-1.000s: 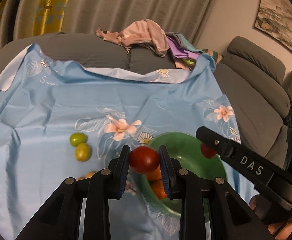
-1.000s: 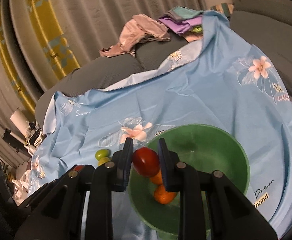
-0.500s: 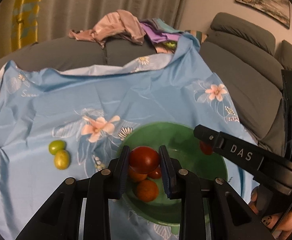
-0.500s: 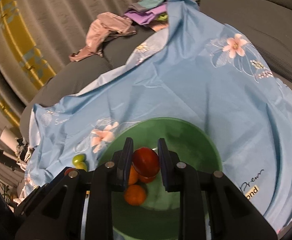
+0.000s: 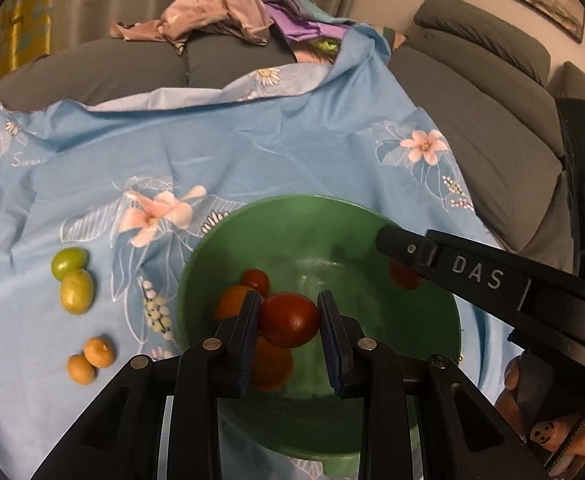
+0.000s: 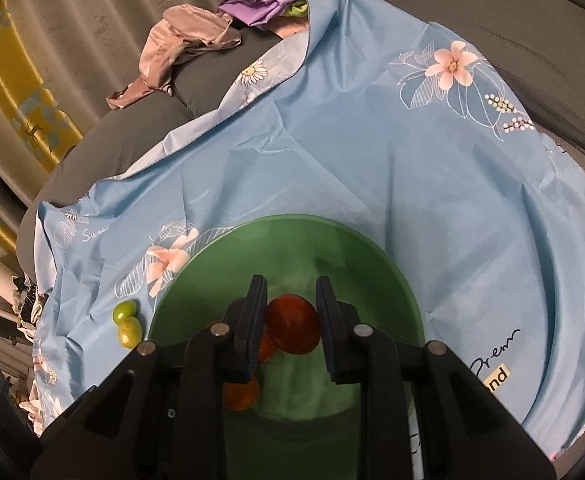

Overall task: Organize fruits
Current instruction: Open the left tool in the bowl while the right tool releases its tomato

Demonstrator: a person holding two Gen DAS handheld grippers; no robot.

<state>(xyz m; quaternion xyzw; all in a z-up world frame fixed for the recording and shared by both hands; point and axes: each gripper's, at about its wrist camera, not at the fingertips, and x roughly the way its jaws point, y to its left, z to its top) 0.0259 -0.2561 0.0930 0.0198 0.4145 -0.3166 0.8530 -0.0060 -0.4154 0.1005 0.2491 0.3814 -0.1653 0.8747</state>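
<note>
A grey sofa [image 5: 472, 92] carries a blue floral cloth [image 5: 252, 148]. On the cloth, below both jaws, sits a green bowl [image 5: 292, 220] holding orange fruits [image 5: 270, 364]. The left gripper [image 5: 289, 320] has its jaws clamped on a red tomato [image 5: 289, 320]; the right gripper [image 6: 291, 324] likewise grips a second red tomato [image 6: 292, 325]. Left of the left jaws lie two green fruits [image 5: 75, 285] and two small yellow fruits [image 5: 90, 359].

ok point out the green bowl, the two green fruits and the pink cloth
green bowl [image 5: 292, 216], left wrist view, bare far inner wall below the rim
green fruits [image 5: 76, 285], left wrist view, middle of the nearer one of the pair
pink cloth [image 6: 180, 36], right wrist view, middle of the crumpled heap
</note>
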